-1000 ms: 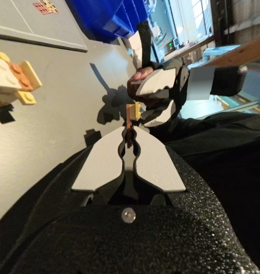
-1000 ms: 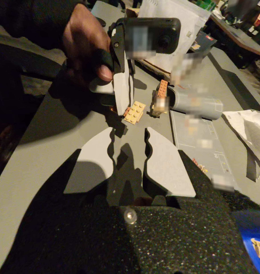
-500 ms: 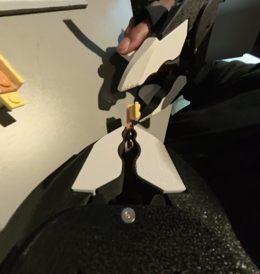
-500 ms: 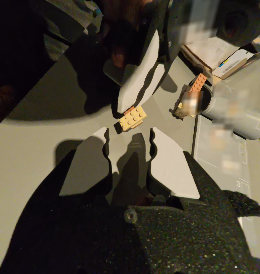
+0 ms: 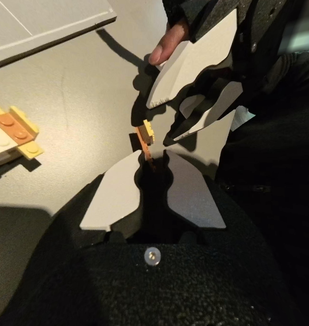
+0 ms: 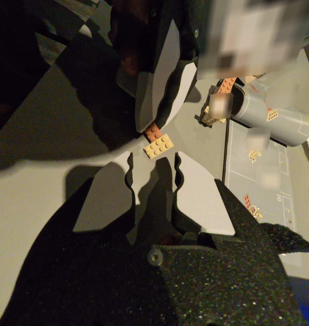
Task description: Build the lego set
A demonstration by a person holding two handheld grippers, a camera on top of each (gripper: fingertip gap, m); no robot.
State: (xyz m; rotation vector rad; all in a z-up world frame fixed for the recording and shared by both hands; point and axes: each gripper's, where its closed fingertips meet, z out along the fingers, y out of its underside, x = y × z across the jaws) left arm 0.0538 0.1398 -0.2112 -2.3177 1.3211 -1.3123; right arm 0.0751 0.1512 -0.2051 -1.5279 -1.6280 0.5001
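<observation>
A small assembly, a tan 2x4 brick [image 5: 148,129] on a thin orange plate [image 5: 146,150], stands tilted between my left gripper's [image 5: 152,153] jaws. The jaws are apart. The plate leans toward the left finger [image 5: 122,178], and a gap shows between it and the right finger. In the right wrist view the tan brick [image 6: 158,146] and orange plate [image 6: 152,132] stick out past the left gripper's fingers [image 6: 146,105]. My right gripper [image 6: 153,155] is open and empty, its tips just short of the tan brick. It also shows in the left wrist view [image 5: 162,122], straddling the brick without touching it.
A partly built white, orange and yellow model [image 5: 12,130] lies on the grey table [image 5: 79,88] to the left; it also shows in the right wrist view [image 6: 227,84]. A grey instruction sheet [image 6: 256,176] with a rolled end [image 6: 273,123] lies at the right. A person's finger [image 5: 166,47] rests on the right gripper. Both grippers' tips are close together, under 4 cm apart.
My left jaws, shut on the orange plate before, have opened and the assembly has tipped to the left between them. My right gripper has come closer around the tan brick.
</observation>
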